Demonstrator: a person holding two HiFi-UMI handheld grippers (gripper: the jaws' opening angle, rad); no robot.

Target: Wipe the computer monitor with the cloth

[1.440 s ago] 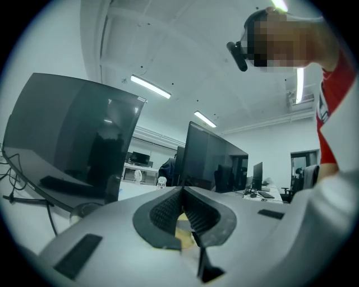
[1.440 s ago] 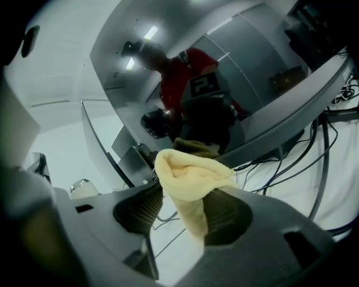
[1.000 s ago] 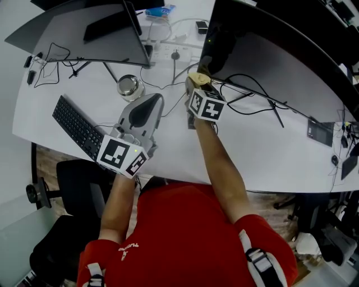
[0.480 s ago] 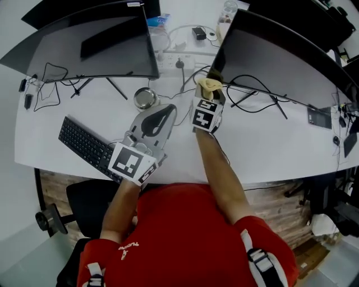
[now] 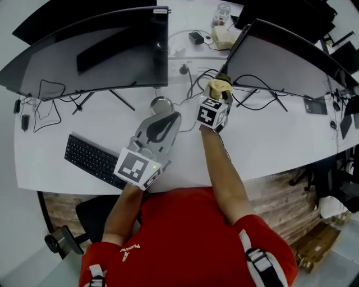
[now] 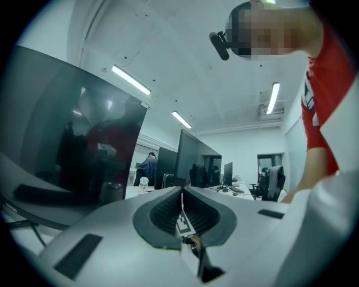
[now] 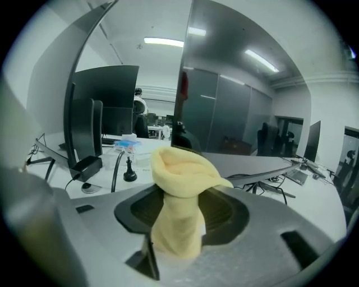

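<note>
My right gripper [image 5: 219, 93] holds a bunched yellow cloth [image 5: 219, 86] between its jaws, and the jaws are opening slightly. The cloth sits at the lower left corner of the right-hand dark monitor [image 5: 291, 56]. In the right gripper view the cloth [image 7: 182, 179] stands up between the pads, with the monitor's dark screen [image 7: 235, 106] just behind it. My left gripper [image 5: 170, 116] hovers over the desk, shut and empty. Its jaws meet at the tip [image 6: 182, 189] in the left gripper view. A second dark monitor [image 5: 95, 47] stands to the left.
A black keyboard [image 5: 92, 160] lies at the front left of the white desk [image 5: 280, 146]. A metal bowl [image 5: 161, 105] sits by the left gripper. Loose cables [image 5: 263, 89] run under the right monitor. A power strip [image 5: 179, 68] and a glass [image 5: 222, 12] are at the back.
The head view has shifted and takes in more of the desk. The right gripper keeps the cloth by the right monitor's corner. The left gripper stays near the bowl.
</note>
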